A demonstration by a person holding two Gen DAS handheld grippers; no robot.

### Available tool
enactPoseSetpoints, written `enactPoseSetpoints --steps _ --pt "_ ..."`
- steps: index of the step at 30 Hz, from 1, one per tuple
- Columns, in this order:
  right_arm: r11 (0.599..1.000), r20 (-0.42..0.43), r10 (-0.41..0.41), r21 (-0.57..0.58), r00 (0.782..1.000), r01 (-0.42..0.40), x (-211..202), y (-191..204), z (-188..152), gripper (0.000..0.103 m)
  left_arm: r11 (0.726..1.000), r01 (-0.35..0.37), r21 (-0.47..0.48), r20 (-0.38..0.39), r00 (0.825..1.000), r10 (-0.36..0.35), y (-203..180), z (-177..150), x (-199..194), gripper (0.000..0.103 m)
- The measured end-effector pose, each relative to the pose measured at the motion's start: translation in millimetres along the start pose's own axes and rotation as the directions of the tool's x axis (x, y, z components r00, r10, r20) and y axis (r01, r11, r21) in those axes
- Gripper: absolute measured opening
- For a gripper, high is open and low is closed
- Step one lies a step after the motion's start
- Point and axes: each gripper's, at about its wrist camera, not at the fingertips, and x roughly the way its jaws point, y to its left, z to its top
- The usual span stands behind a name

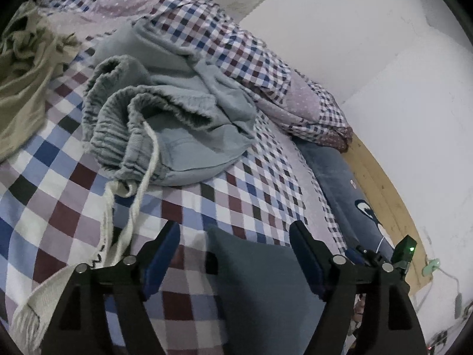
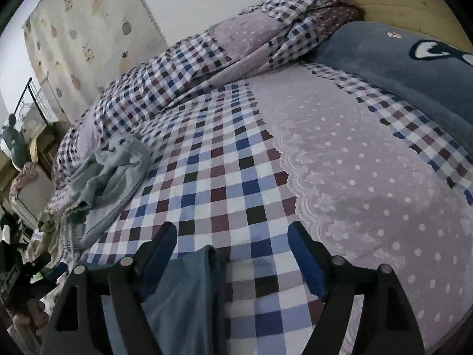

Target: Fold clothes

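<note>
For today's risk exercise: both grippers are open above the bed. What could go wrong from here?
1. The white scarf lies beside the left gripper and may snag on it.
2. The blue cloth under the right gripper may slump out of its fold.
3. The crumpled grey trousers still need folding.

bare checked sheet (image 2: 224, 159) ahead; grey trousers (image 1: 165, 112) heaped left, rolled quilt (image 2: 183, 68) behind.

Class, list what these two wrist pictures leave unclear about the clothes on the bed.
- Grey-blue cloth, left wrist view: blurred and cut off by the bottom edge, so its type is unclear.
- Same cloth, right wrist view: partly behind the right tongs.
- Olive garment: cropped by the left edge.
- Pale blue trousers: bunched, legs hidden.
</note>
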Motion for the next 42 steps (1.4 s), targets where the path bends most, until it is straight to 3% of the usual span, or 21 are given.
enactPoseSetpoints --steps 5,8,11,14,21,24,27,29,34,36,38,40,42 --pt "0.998 0.006 0.068 -0.010 0.998 -0.068 -17.5 9.3 -11.5 0.081 0.997 0.021 0.077 -0.012 1.000 -0.020 -23.8 -14.0 -5.8 0.083" --pt "0.987 -0.013 0.156 -0.032 0.988 -0.156 -26.3 24.4 -25.4 0.082 0.989 0.049 0.138 -0.042 0.998 -0.044 -43.3 -24.1 -5.1 0.083" --pt "0.953 -0.033 0.301 -0.022 0.953 -0.301 -33.8 41.0 -38.6 0.082 0.981 0.070 0.178 -0.071 0.996 -0.058 -58.4 -35.2 -1.1 0.083" --pt "0.923 -0.059 0.381 -0.026 0.923 -0.383 -34.0 58.3 -50.6 0.082 0.980 0.073 0.183 -0.108 0.993 -0.054 -66.2 -43.9 9.2 0.083" --pt "0.918 -0.177 0.379 -0.051 0.908 -0.393 -4.4 88.9 -68.8 0.082 0.977 0.065 0.203 -0.172 0.985 -0.030 -75.1 -56.6 35.0 0.083" --pt "0.915 -0.244 0.383 -0.032 0.891 -0.402 16.6 91.8 -74.5 0.082 0.972 0.039 0.233 -0.187 0.982 0.005 -73.6 -58.0 42.3 0.083" --pt "0.913 -0.271 0.392 0.002 0.879 -0.407 33.8 84.7 -76.1 0.083 0.946 -0.018 0.324 -0.188 0.979 0.083 -80.0 -63.2 46.9 0.082" --pt "0.932 -0.274 0.348 -0.007 0.897 -0.363 38.7 79.2 -73.4 0.083 0.916 -0.068 0.395 -0.173 0.974 0.147 -87.1 -68.2 48.3 0.081" --pt "0.977 -0.240 0.167 -0.093 0.956 -0.194 34.4 65.6 -66.4 0.082 0.803 -0.223 0.553 -0.085 0.943 0.320 -99.6 -83.5 49.4 0.081" --pt "0.984 -0.222 0.033 -0.162 0.975 -0.070 31.1 62.4 -67.1 0.082 0.757 -0.277 0.592 -0.042 0.927 0.372 -102.4 -87.1 48.5 0.081" --pt "0.971 -0.195 -0.109 -0.230 0.975 0.062 28.1 58.1 -68.4 0.082 0.719 -0.342 0.605 0.006 0.905 0.425 -104.0 -87.7 44.0 0.082" --pt "0.957 -0.171 -0.185 -0.255 0.968 0.138 23.3 51.5 -69.1 0.082 0.706 -0.391 0.590 0.036 0.887 0.461 -100.9 -84.3 36.9 0.083" --pt "0.963 -0.146 -0.178 -0.229 0.973 0.142 14.0 48.0 -67.1 0.082 0.726 -0.400 0.560 0.038 0.887 0.460 -95.7 -79.4 27.0 0.083"
